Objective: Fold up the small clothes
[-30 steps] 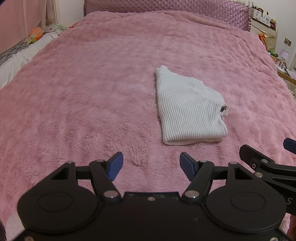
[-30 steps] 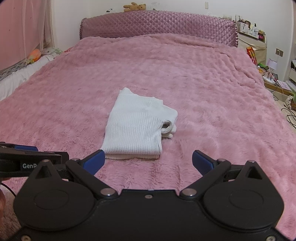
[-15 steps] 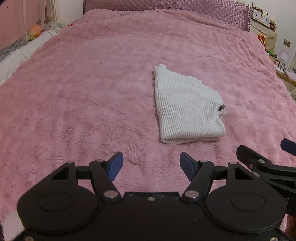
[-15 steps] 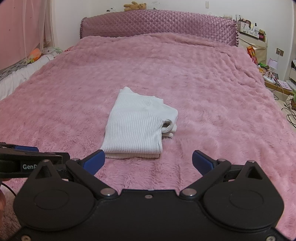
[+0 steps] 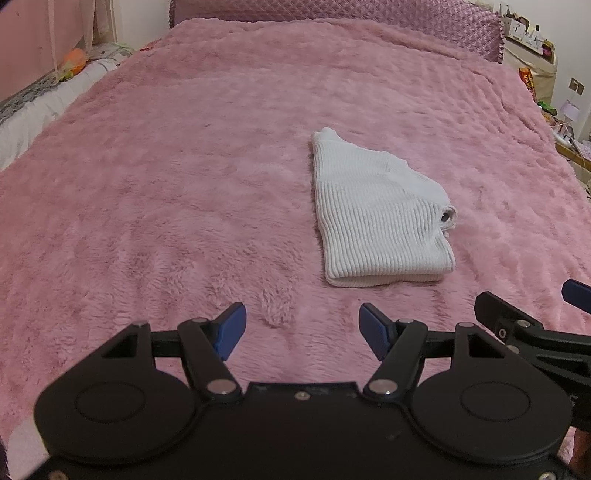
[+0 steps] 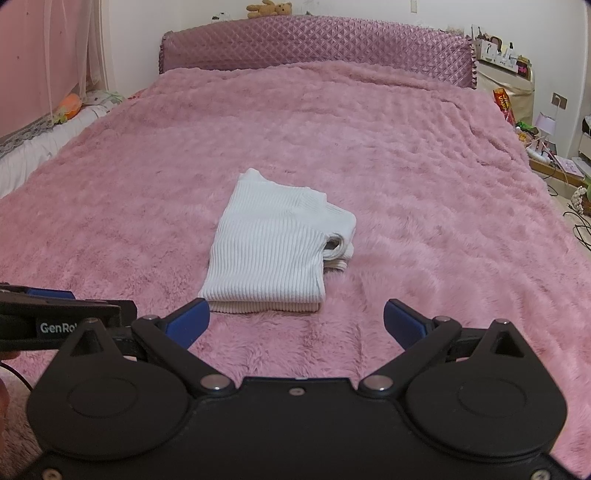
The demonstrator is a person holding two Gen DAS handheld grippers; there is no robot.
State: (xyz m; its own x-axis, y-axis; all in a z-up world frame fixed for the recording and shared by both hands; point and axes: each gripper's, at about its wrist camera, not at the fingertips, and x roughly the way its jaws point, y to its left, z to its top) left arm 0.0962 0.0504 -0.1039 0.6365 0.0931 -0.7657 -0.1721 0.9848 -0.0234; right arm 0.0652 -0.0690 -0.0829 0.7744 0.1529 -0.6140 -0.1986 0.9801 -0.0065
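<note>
A white ribbed knit garment lies folded into a compact rectangle on the pink fluffy bed cover. Its folded edge faces me, and a rolled opening shows at its right side. My left gripper hovers open over the cover, short of the garment and to its left, with nothing between its blue pads. My right gripper stands open just in front of the garment's near edge, not touching it. Each gripper shows at the edge of the other's view.
The quilted mauve headboard closes the far end, with a plush toy on top. A white-covered ledge with an orange toy runs along the left. A cluttered side table and cables stand right of the bed.
</note>
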